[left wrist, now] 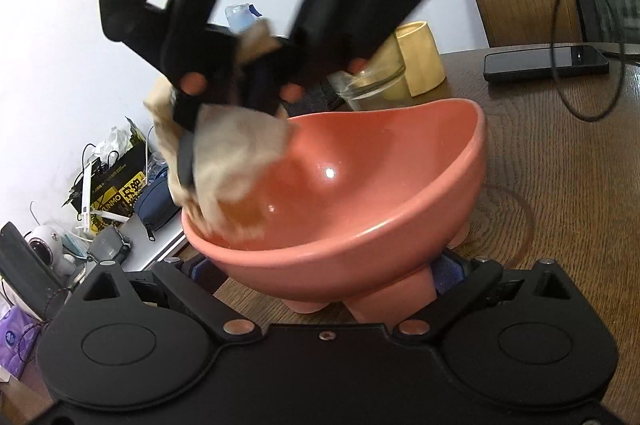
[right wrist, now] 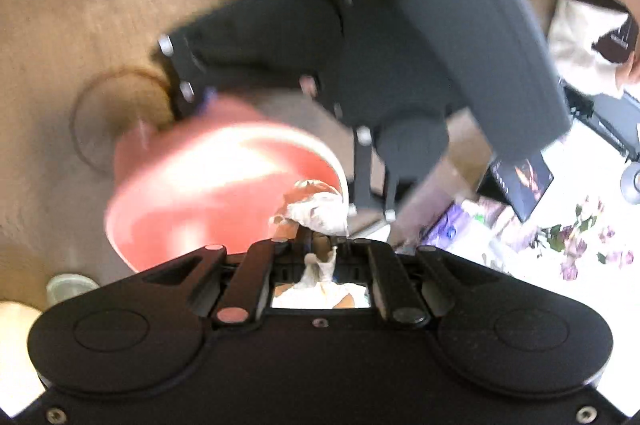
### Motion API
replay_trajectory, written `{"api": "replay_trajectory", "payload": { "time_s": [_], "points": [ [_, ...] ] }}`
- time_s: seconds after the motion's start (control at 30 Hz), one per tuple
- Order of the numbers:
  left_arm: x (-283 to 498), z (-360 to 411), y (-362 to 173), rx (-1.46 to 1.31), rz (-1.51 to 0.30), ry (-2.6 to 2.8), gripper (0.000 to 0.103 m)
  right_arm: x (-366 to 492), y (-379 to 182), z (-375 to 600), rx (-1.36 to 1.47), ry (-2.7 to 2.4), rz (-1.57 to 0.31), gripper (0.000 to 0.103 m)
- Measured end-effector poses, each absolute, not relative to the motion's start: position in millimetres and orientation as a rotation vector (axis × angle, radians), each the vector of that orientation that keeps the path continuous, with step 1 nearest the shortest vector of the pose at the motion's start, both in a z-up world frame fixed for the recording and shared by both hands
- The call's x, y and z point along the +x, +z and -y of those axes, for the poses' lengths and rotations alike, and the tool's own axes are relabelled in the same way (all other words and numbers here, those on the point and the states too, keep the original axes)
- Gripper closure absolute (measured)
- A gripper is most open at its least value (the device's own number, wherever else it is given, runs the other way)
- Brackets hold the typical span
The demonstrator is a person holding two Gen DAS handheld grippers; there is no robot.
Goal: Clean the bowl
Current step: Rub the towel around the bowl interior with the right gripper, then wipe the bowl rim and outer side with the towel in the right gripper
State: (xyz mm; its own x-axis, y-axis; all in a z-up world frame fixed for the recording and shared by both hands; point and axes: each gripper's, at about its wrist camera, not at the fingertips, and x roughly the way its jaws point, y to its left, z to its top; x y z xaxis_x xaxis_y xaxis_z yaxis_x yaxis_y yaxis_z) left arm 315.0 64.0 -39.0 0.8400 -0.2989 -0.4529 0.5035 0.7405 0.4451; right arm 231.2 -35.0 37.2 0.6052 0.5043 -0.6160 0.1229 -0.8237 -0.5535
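Wiping is the step in hand, judged from how things lie. The left tool (left wrist: 332, 289) is clamped on the foot of the pink footed bowl (left wrist: 360, 193), its two fingers pressed against the stubby legs from either side, and holds the bowl tilted over the wooden counter (left wrist: 560, 165) so that the open mouth faces up and toward the far left. The right tool (left wrist: 228, 97) comes in from above on that far-left side, pinching a crumpled beige cloth (left wrist: 236, 153) between its fingers; the cloth's lower end lies against the inner wall just under the near-left rim.

From the right wrist the picture is smeared, so contact there is hard to confirm, but the cloth (right wrist: 316, 209) shows bunched ahead of the right tool (right wrist: 316, 245), at the right edge of the bowl (right wrist: 208, 193).

The relation that matters: the bowl's hollow lies below and to the right of the cloth, so the untouched floor and far wall are reached by sweeping the right tool down and across, while the left one only steadies.

Behind stand a glass jar (left wrist: 368, 85), a yellow cup (left wrist: 420, 61) and a phone (left wrist: 544, 63).
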Motion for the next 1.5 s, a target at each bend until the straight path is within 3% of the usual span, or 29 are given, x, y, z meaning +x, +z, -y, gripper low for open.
{"api": "replay_trajectory", "payload": {
  "time_s": [0.4, 0.77, 1.13, 1.5],
  "points": [
    [319, -68, -35, 0.572, -0.380, -0.458, 0.004, 280, 53, 38, -2.393, 1.002, 0.335, 0.094],
    [335, -79, -35, 0.572, -0.380, -0.463, 0.004, 223, 40, 101, -2.432, 1.030, 0.203, 0.094],
    [330, -76, -36, 0.612, -0.338, -0.457, 0.005, 176, 36, 70, -2.322, 1.185, 0.350, 0.094],
    [327, -75, -35, 0.627, -0.327, -0.459, 0.006, 225, 41, 29, -2.336, 1.068, 0.480, 0.094]
  ]
}}
